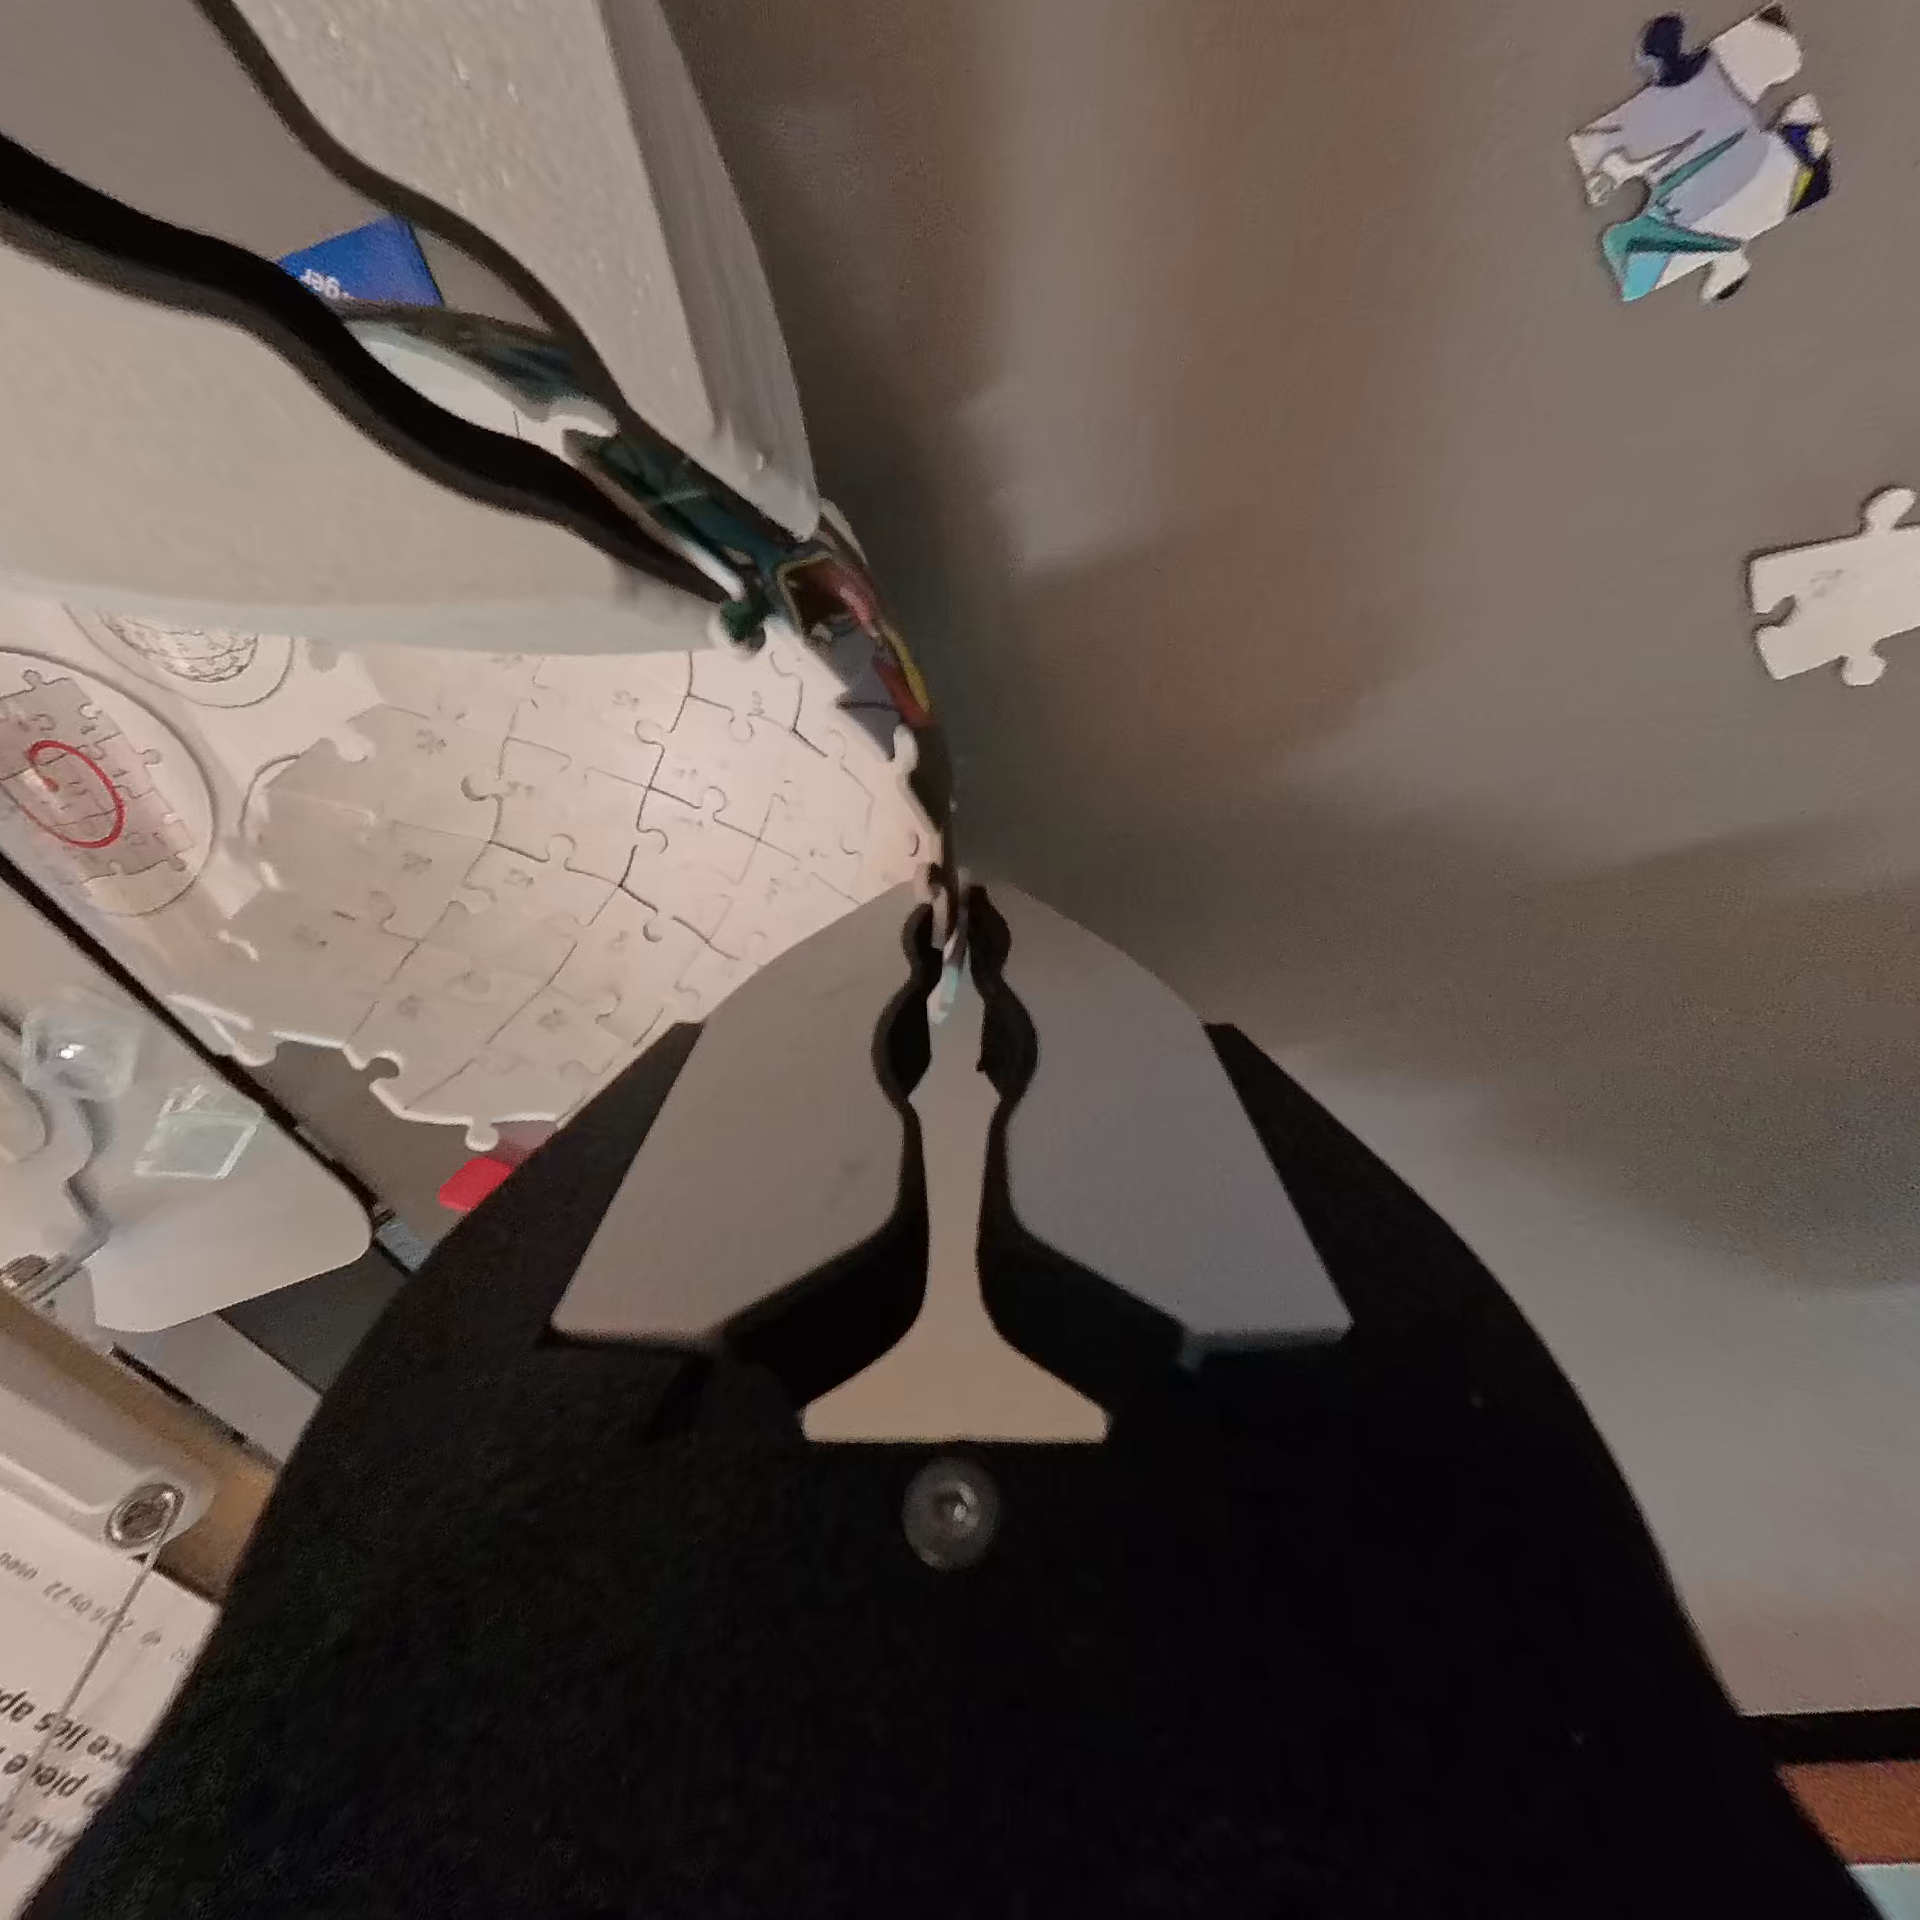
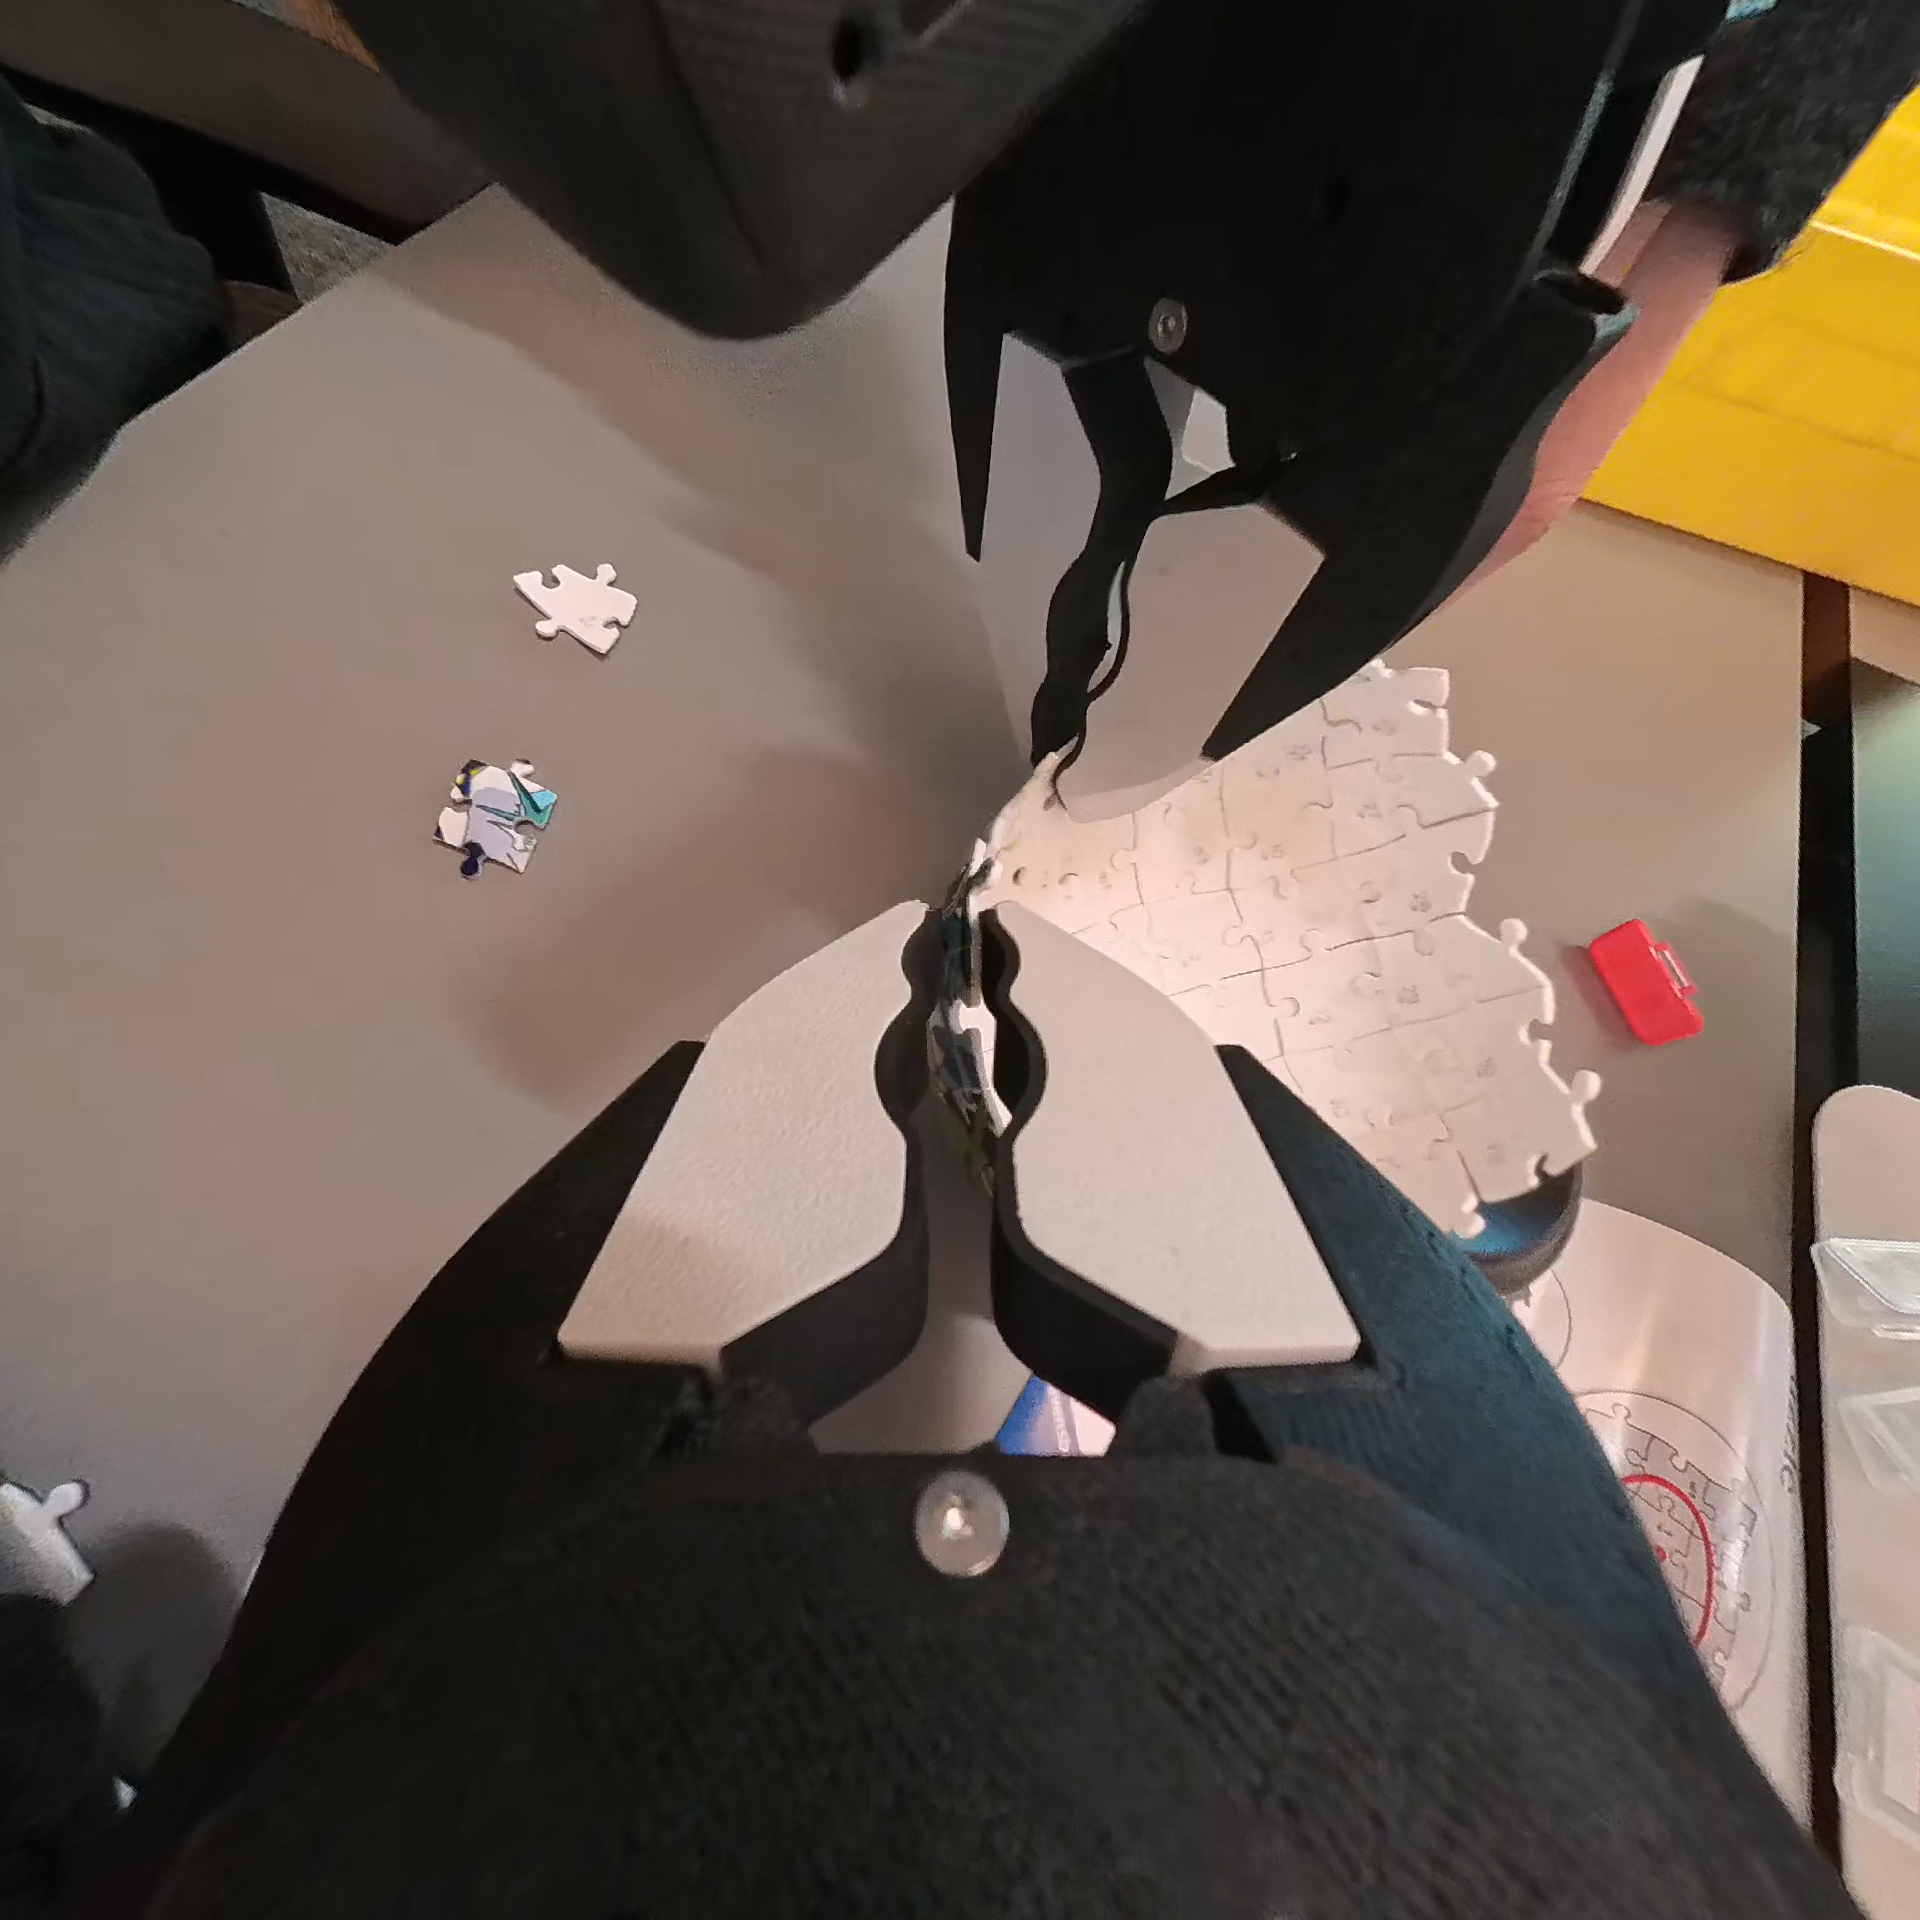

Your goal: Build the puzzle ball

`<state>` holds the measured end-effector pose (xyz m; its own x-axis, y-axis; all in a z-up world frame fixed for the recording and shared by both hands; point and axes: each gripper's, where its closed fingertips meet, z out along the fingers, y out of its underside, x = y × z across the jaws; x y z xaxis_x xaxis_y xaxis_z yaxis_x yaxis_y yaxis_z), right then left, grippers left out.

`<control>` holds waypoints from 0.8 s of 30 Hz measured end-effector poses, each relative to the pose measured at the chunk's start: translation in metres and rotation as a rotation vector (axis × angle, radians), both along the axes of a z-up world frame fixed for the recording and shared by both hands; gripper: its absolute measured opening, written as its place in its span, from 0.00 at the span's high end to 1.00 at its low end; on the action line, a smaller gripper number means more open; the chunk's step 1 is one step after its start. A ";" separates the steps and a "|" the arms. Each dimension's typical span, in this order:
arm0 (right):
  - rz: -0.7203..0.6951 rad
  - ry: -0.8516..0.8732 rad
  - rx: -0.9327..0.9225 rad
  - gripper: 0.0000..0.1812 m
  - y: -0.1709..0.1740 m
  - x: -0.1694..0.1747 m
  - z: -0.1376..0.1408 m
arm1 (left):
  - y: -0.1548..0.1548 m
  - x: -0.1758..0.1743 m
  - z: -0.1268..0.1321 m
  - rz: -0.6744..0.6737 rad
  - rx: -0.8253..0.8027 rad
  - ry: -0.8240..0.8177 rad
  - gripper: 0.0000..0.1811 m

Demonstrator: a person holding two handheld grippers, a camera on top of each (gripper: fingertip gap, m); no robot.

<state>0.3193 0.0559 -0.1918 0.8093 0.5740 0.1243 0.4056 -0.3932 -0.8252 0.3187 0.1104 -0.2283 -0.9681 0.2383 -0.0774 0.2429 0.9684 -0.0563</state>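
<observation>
The partly built puzzle ball [image 2: 1330, 935] is a curved shell of joined pieces, with its white numbered inside facing the camera. It also shows in the left wrist view [image 1: 582, 831]. My right gripper [image 2: 961, 925] is shut on the shell's printed rim, seen edge-on between its fingers. My left gripper [image 1: 956, 925] is shut on the rim a little farther along. In the right wrist view the left gripper [image 2: 1055, 769] comes in from the top. In the left wrist view the right gripper [image 1: 769, 582] fills the upper left. The shell is held above the grey table [image 2: 312, 520].
Loose pieces lie on the table: a coloured one [image 2: 497, 816] [image 1: 1704, 166], a white one [image 2: 577, 608] [image 1: 1839, 603], and another white one [image 2: 42, 1538] at the near left. A red block [image 2: 1647, 982], a dark round stand [image 2: 1527, 1236], a printed sheet [image 2: 1683, 1455] and a yellow box [image 2: 1766, 364] are on the right.
</observation>
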 end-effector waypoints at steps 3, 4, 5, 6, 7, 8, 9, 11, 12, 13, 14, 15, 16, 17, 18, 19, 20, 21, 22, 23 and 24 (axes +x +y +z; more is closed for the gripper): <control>0.002 0.005 0.009 0.96 0.000 -0.001 0.002 | -0.001 -0.003 0.001 -0.001 -0.007 0.024 0.98; 0.002 0.007 0.011 0.96 0.000 -0.001 0.002 | -0.001 -0.004 0.002 -0.001 -0.008 0.033 0.98; 0.004 0.011 0.014 0.96 0.000 -0.001 0.003 | -0.001 -0.006 0.002 0.001 -0.009 0.047 0.98; 0.005 0.014 0.019 0.95 0.000 -0.002 0.004 | -0.001 -0.008 0.003 0.006 -0.012 0.061 0.98; 0.005 0.015 0.023 0.95 0.000 -0.001 0.005 | -0.001 -0.009 0.004 0.016 -0.015 0.075 0.98; 0.003 0.016 0.029 0.95 0.001 -0.001 0.005 | -0.001 -0.011 0.004 0.028 -0.018 0.093 0.98; 0.002 0.017 0.034 0.95 0.001 -0.001 0.006 | -0.001 -0.012 0.004 0.033 -0.020 0.107 0.98; 0.004 0.020 0.035 0.95 0.001 -0.001 0.006 | 0.000 -0.012 0.004 0.028 -0.020 0.112 0.98; 0.006 0.021 0.035 0.95 0.002 -0.002 0.006 | 0.000 -0.012 0.004 0.026 -0.018 0.111 0.98; 0.007 0.018 0.034 0.95 0.002 -0.002 0.005 | 0.000 -0.011 0.003 0.028 -0.015 0.106 0.97; 0.006 0.015 0.032 0.95 0.003 -0.002 0.005 | 0.000 -0.010 0.003 0.034 -0.014 0.099 0.96; 0.004 0.010 0.028 0.95 0.003 -0.002 0.004 | -0.001 -0.010 0.002 0.038 -0.013 0.094 0.95; 0.002 0.007 0.024 0.96 0.003 -0.002 0.003 | -0.001 -0.010 0.002 0.038 -0.011 0.091 0.95; 0.002 0.006 0.022 0.96 0.003 -0.002 0.002 | -0.001 -0.009 0.001 0.034 -0.010 0.083 0.94; 0.000 0.007 0.022 0.96 0.004 -0.001 0.002 | -0.002 -0.008 0.001 0.029 -0.008 0.073 0.94; -0.001 0.006 0.021 0.96 0.004 -0.001 0.001 | -0.002 -0.007 0.001 0.025 -0.005 0.062 0.94; -0.002 0.006 0.022 0.96 0.004 -0.001 0.001 | -0.003 -0.006 0.000 0.021 0.000 0.051 0.94; -0.002 0.006 0.022 0.96 0.004 -0.001 0.001 | -0.003 -0.006 0.000 0.019 0.005 0.043 0.93; -0.003 0.006 0.022 0.96 0.004 -0.001 0.001 | -0.003 -0.005 -0.001 0.020 0.012 0.038 0.92; -0.003 0.005 0.023 0.96 0.004 -0.001 0.001 | -0.003 -0.005 -0.001 0.021 0.019 0.032 0.91; -0.002 0.004 0.023 0.96 0.004 -0.001 0.001 | -0.003 -0.003 -0.002 0.022 0.023 0.027 0.91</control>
